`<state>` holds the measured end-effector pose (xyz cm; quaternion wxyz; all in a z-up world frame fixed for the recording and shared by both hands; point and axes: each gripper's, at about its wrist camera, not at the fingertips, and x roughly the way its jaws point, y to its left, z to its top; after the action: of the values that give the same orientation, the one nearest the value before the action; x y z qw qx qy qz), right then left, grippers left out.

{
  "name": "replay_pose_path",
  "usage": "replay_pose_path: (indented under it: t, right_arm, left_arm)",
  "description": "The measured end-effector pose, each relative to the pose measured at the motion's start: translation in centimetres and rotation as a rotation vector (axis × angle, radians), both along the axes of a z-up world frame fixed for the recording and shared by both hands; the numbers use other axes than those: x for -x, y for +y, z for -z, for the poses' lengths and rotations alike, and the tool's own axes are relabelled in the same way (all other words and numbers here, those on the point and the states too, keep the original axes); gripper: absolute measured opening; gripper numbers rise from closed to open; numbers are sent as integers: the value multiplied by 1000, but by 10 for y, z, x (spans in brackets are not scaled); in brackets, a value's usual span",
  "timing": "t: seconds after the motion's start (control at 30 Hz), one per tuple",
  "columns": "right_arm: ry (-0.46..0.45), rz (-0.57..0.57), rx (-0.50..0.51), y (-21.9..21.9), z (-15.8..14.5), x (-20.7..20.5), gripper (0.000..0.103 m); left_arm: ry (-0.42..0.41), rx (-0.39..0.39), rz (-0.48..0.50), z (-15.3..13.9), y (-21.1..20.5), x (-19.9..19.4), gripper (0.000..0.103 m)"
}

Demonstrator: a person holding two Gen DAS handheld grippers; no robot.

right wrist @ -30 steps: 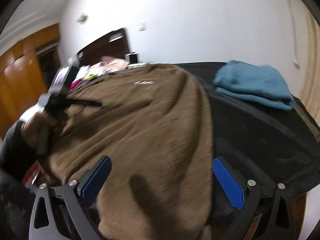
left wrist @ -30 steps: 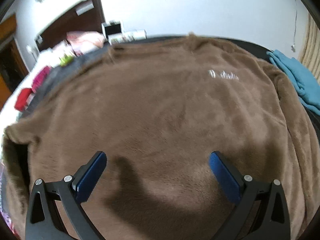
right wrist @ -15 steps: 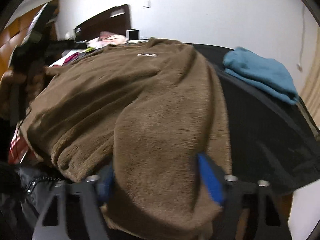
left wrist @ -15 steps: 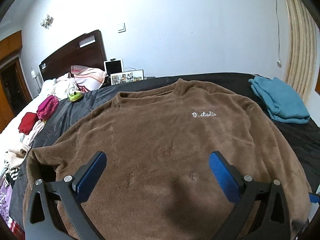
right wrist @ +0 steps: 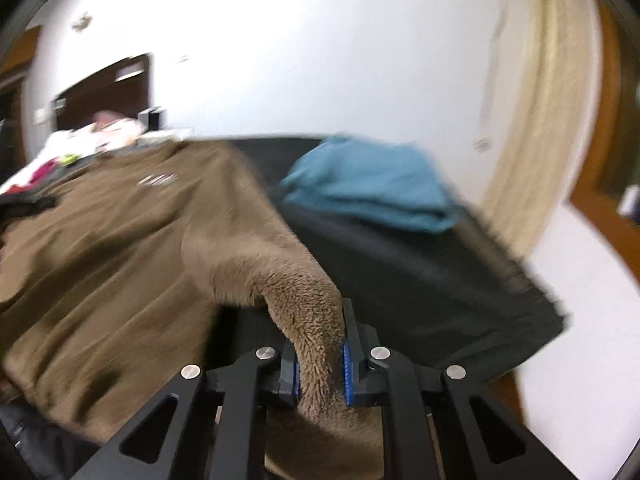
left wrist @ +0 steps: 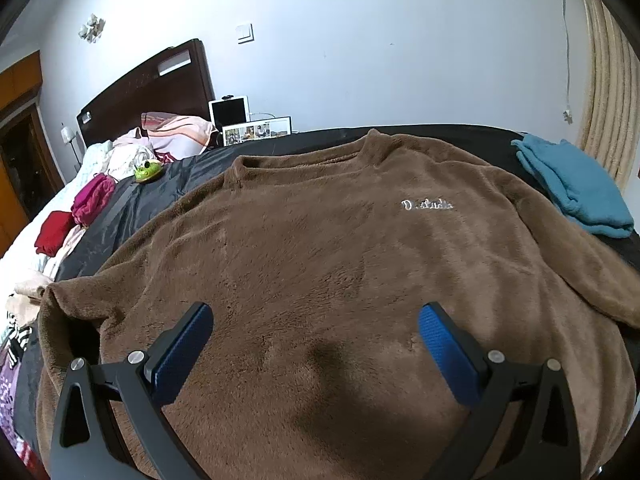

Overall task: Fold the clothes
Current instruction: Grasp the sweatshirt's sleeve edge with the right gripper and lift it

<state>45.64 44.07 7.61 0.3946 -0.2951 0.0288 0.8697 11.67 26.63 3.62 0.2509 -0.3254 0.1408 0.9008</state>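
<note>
Right wrist view, nearest first: the right tool [right wrist: 320, 368] is clenched on the fleece of the brown sweatshirt [right wrist: 120, 248], its jaws having just been closing, and a thick tongue of pile, seemingly the sleeve or side edge, is pinched between the blue pads and arches up from them back to the body of the garment. In the left wrist view the left tool [left wrist: 316, 344] hovers released, blue pads spread wide above the lower front of the sweatshirt [left wrist: 320, 248] and gripping nothing. The sweatshirt lies face up and spread across the black cover [left wrist: 132, 216] of the bed, collar towards the far wall, a small embroidered logo [left wrist: 427, 204] on the chest. Beyond its right shoulder a folded teal garment [left wrist: 576, 196] rests on the same cover; farther left lie loose red and pink clothes [left wrist: 76, 216], then the dark headboard [left wrist: 148, 88]. The risk, as I judge it, is the grip: the plush pile is thick and slippery, so a quick pull could slide it out. With the left tool holding nothing down, dragging may shift the whole garment and crease the front, or sweep it into the teal pile.
</note>
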Motion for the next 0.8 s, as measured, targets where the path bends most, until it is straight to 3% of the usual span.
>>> replay_pose_path:
  t: [0.2,0.4,0.57,0.8]
  right_arm:
    - [121,118,-184,21,-47,5,15]
    - [211,98,-364,10,-98,52,15]
    - [216,-48,-419,-16,-115,119,15]
    - [120,-353,-423,-72,-95,216,16]
  left_arm:
    - [2,-5,7,2,-5,4,103]
    - [-9,-41,-17,1,-18,19,103]
    - [-25,-70,-44,3,-33,33,103]
    - [-48,-99,-74,7,-51,50,103]
